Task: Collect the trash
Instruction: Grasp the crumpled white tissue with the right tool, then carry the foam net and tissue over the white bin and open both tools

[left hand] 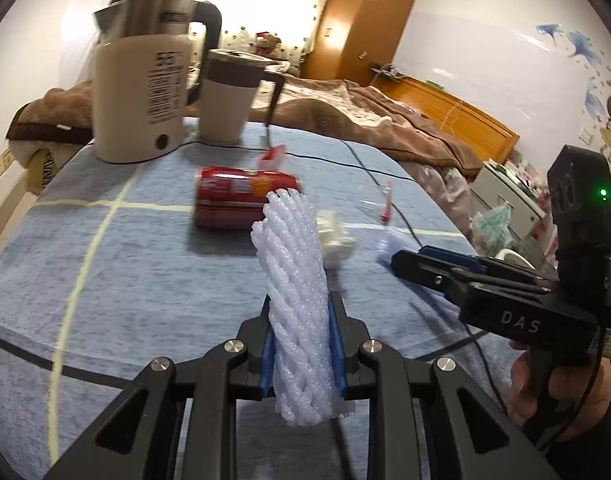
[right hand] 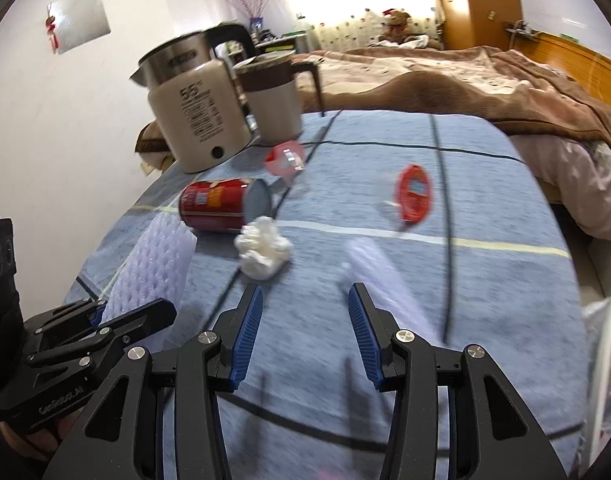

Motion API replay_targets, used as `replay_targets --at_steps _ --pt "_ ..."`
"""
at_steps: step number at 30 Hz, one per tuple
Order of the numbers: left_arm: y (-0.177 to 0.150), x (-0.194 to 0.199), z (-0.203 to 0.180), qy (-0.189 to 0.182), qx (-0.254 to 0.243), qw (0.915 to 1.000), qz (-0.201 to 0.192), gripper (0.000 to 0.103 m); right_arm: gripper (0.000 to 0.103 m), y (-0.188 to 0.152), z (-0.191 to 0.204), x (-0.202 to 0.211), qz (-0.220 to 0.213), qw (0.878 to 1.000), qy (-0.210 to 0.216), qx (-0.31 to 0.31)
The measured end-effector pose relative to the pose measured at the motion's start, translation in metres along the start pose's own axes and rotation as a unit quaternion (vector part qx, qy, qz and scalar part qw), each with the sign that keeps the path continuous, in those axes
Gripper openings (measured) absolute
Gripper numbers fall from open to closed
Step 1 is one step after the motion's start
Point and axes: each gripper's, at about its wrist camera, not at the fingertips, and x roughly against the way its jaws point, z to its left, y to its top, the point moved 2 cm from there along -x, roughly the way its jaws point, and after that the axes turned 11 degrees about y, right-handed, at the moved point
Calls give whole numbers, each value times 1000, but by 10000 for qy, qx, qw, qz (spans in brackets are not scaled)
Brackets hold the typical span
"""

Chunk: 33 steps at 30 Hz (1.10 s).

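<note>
My left gripper (left hand: 301, 300) is shut on a white foam net sleeve (left hand: 295, 280), held upright above the blue tablecloth (left hand: 125, 280); the sleeve also shows in the right wrist view (right hand: 153, 268). My right gripper (right hand: 305, 294) is open and empty, low over the cloth; it also shows in the left wrist view (left hand: 405, 260). Ahead lie a red can (right hand: 221, 204) on its side, a crumpled white tissue (right hand: 263, 250), a clear plastic strip (right hand: 373, 268), a red-and-clear wrapper (right hand: 415, 194) and a pink wrapper (right hand: 285, 160).
A cream electric kettle (right hand: 197, 112) and a lidded cream mug (right hand: 271, 96) stand at the table's far left. Black cables (right hand: 445, 240) run across the cloth. A bed with a brown blanket (right hand: 465, 84) lies beyond. A plastic bag (right hand: 609, 360) hangs at the right edge.
</note>
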Motion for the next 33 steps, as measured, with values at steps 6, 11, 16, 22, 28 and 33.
replay_targets --at_steps 6,11,16,22,28,33 --pt "0 -3 21 27 155 9999 39 24 46 15 10 -34 131 9999 40 92" --pt "-3 -8 30 -15 211 9997 116 24 46 25 10 -61 261 9996 42 51" --pt "-4 -12 32 -84 221 9996 178 24 33 27 9 -71 355 9994 35 2" --pt "-2 -10 23 -79 126 9998 164 24 29 16 11 -42 180 9998 110 -68" --pt "-4 -1 2 -178 -43 9997 174 24 29 -6 10 16 -213 9994 75 -251" --pt "-8 9 -31 -360 -303 9987 195 24 29 -35 -4 66 -479 9975 -62 -517"
